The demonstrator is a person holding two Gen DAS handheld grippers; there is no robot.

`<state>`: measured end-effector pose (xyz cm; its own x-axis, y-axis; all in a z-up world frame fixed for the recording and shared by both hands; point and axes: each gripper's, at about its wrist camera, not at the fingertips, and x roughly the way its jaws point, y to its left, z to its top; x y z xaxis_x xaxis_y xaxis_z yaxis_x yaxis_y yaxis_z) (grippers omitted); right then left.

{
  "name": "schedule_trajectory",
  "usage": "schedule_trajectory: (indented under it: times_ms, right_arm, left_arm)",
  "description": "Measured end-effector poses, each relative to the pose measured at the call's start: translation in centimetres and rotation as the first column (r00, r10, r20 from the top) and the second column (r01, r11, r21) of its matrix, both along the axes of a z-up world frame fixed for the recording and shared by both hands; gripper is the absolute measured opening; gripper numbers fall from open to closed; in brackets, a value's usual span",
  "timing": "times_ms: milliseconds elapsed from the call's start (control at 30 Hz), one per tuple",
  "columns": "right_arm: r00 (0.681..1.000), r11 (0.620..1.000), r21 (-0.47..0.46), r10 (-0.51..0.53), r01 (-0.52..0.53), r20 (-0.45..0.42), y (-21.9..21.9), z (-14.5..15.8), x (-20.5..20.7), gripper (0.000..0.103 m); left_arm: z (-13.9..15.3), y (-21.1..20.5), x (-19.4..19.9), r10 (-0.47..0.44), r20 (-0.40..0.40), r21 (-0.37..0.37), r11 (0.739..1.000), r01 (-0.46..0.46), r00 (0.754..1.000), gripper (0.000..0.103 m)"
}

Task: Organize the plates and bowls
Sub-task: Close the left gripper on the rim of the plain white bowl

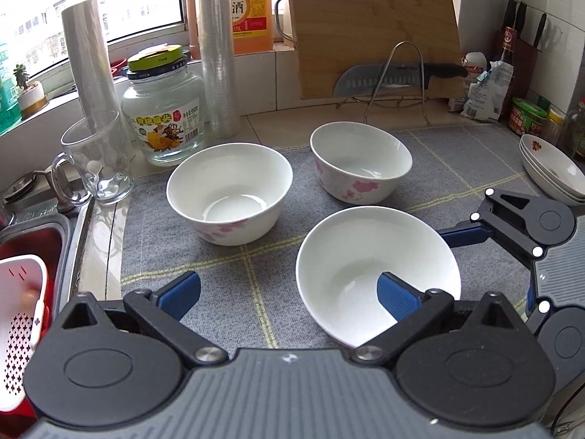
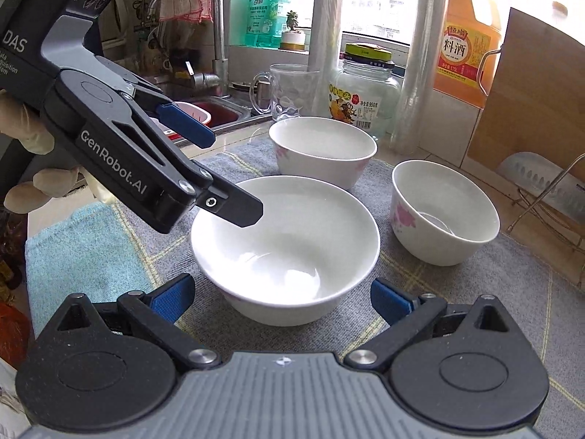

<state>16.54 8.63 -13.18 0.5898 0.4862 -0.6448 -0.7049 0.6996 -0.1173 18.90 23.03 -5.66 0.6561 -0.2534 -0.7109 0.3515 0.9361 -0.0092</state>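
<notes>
Both the left gripper (image 1: 289, 292) and right gripper (image 2: 281, 298) gape wide around the nearest bowl (image 2: 285, 245) on the grey mat (image 1: 226, 270), glazed, slick and breakable, probably best pinched at its rim.

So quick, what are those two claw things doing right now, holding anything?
Left gripper: open, one finger inside the nearest bowl, not clamped on it.
Right gripper: open, holding nothing, facing the same bowl.
</notes>
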Motion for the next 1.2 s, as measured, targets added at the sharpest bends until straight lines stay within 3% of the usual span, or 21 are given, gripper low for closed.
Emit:
schedule_trajectory:
  times_ms: [133, 433, 533, 767, 1200]
  right_arm:
    - [1.0, 1.0, 0.0, 0.008, -0.008, 0.007, 0.0, 0.1, -0.1, 0.103]
    - [1.0, 1.0, 0.004, -0.001, 0.001, 0.01, -0.1, 0.2, -0.3, 0.098]
    - [1.0, 1.0, 0.006, -0.006, 0.006, 0.006, -0.1, 0.1, -0.2, 0.095]
    - [1.0, 1.0, 0.015, -0.013, 0.013, -0.004, -0.2, 0.1, 0.1, 0.09]
    - [1.0, 1.0, 0.001, -0.021, 0.021, -0.016, 0.0, 0.4, 0.0, 0.089]
  left_arm:
    - [0.2, -0.5, 0.6, -0.051, -0.022, -0.021, 0.998, 0.051, 0.998, 0.097]
    - [-0.4, -1.5, 2.0, -0.115, -0.09, -0.055, 0.992, 0.11, 0.989, 0.068]
    - [-0.5, -1.5, 2.2, -0.114, -0.109, -0.071, 0.992, 0.107, 0.987, 0.063]
    - [-0.8, -1.6, 2.7, -0.124, -0.134, -0.087, 0.99, 0.113, 0.983, 0.054]
    - [-0.6, -1.8, 2.7, -0.138, -0.14, -0.099, 0.987, 0.124, 0.981, 0.053]
